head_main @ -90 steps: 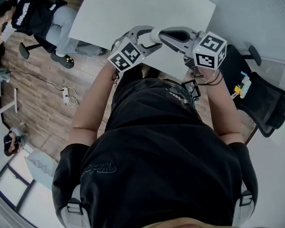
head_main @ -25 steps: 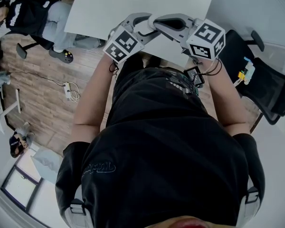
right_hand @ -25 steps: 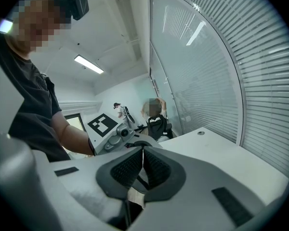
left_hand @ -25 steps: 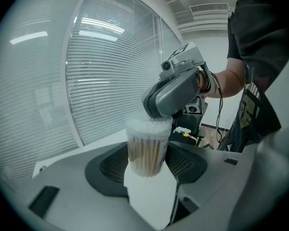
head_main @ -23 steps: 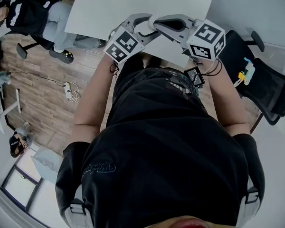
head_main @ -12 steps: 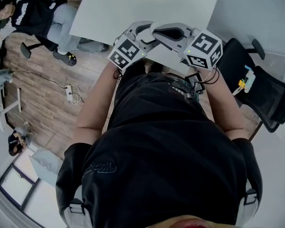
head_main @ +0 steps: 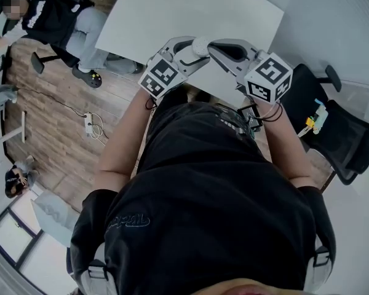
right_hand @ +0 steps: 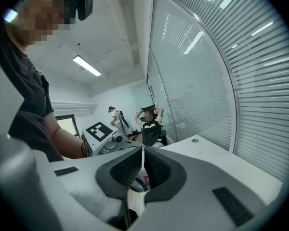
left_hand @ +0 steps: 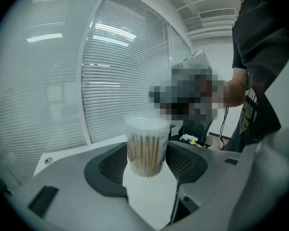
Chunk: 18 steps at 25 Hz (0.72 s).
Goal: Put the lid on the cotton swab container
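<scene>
- Your left gripper is clamped on the cotton swab container: a pad presses each side of the clear tub, which stands upright between the jaws, packed with swabs.
- The top of the tub looks pale and frosted (whether that band is a lid already seated, the left gripper view is too soft to tell).
- Your right gripper has its jaws drawn almost together, with only a thin white edge pinched between the ribbed pads. Just below the pads sits a round rim with a pinkish mark; you cannot tell from this view whether it is the lid.
- In the head view you hold both tools up in front of your chest, tips turned in toward each other. The left gripper and right gripper meet at a small white round shape over the near edge of the white table.
- The right gripper view looks across at your left gripper's marker cube.
- A black office chair stands at your right, well apart from the table.
- Another person sits near the table's far left corner.
</scene>
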Available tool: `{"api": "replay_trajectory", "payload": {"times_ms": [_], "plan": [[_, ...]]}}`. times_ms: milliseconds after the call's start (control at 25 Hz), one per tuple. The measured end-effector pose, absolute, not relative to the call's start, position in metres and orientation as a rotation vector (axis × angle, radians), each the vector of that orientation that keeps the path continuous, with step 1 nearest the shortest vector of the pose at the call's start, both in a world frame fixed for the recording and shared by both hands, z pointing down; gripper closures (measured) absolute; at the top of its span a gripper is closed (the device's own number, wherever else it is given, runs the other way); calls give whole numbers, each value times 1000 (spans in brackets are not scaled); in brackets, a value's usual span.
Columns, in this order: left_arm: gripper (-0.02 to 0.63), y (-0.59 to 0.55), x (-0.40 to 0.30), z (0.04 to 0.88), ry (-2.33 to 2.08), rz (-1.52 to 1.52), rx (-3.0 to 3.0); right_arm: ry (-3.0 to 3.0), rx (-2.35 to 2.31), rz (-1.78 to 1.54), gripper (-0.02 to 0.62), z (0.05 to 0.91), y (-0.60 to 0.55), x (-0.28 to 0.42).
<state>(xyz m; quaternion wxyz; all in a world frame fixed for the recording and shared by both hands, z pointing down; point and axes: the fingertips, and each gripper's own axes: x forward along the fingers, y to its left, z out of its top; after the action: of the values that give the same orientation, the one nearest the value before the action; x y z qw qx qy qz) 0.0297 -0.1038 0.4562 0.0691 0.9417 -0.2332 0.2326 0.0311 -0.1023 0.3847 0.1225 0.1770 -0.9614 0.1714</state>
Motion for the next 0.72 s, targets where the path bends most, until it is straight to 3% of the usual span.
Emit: {"api": "replay_trajectory", "payload": {"times_ms": [720], "plan": [[348, -83, -10, 458, -898, 621, 2780, -2773, 670, 459, 572, 421, -90, 47]]}}
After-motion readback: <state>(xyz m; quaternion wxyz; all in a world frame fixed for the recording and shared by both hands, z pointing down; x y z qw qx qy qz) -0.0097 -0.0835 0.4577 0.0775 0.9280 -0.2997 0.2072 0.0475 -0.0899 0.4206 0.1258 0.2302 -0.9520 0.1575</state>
